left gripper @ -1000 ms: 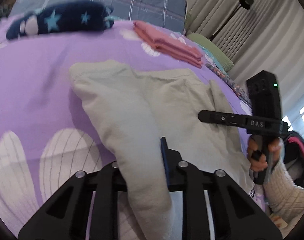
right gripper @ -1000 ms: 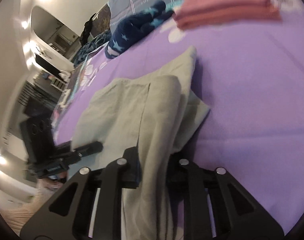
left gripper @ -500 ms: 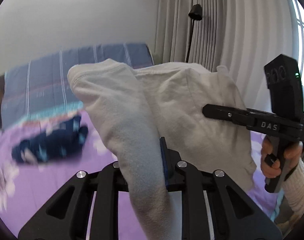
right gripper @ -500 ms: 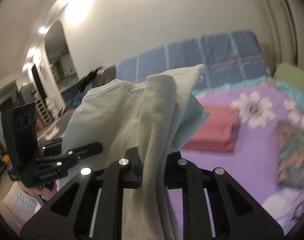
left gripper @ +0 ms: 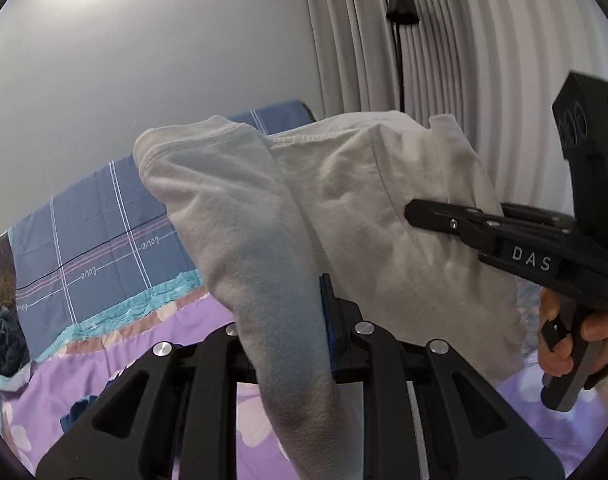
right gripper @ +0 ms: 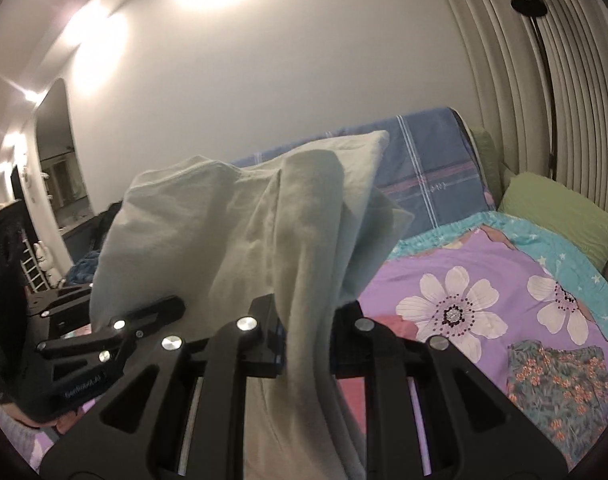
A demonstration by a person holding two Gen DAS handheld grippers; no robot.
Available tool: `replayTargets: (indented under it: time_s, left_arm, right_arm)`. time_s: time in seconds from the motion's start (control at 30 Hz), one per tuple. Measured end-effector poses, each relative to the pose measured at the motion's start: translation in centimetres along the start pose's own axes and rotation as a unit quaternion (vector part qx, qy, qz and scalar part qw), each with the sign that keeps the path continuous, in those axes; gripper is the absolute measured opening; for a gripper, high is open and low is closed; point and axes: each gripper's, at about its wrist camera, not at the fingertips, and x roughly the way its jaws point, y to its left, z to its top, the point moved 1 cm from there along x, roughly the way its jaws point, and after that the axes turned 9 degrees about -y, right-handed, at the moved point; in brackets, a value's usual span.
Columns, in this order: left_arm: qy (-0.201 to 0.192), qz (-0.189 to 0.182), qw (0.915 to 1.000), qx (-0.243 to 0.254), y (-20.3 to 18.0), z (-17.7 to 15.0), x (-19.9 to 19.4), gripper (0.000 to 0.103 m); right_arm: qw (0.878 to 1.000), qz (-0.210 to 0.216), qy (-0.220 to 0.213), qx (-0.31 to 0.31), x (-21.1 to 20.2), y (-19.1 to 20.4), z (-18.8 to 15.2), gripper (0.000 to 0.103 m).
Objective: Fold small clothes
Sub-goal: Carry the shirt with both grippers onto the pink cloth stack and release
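Both grippers, left gripper [left gripper: 304, 316] and right gripper [right gripper: 305, 336], jaws clamped on the cream garment [left gripper: 363, 200], have lifted it off the bed [right gripper: 483, 276], ready for refolding.

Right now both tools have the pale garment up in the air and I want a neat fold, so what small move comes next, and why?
Probably lower it toward the purple bedspread. The pale garment hangs bunched between the left tool and the right tool, each clamped on an edge, with nothing flat under it to crease against.
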Motion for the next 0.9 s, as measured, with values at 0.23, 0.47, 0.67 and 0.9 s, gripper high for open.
replayTargets:
  time_s: [0.23, 0.47, 0.67, 0.9]
  left_arm:
    - [0.050, 0.021, 0.9984, -0.013, 2.3, -4.2, 10.6, 0.029]
    - [0.168, 0.127, 0.9775, 0.005, 4.4, -15.5, 17.9, 0.069]
    - [0.124, 0.112, 0.9832, -0.073, 4.8, -17.8, 15.3, 0.079]
    - [0.134, 0.107, 0.9807, -0.093, 3.6, -17.8, 12.4, 0.083]
  right_arm:
    - [0.999, -0.031, 0.029, -0.015, 9.2, -4.3, -5.1, 0.016]
    - [0.969, -0.196, 0.134, -0.066, 15.7, -10.0, -15.3, 0.052]
    - [0.967, -0.190, 0.168, 0.015, 14.2, -13.2, -18.6, 0.057]
    - [0.952, -0.244, 0.174, -0.062, 11.4, -10.4, -19.0, 0.057]
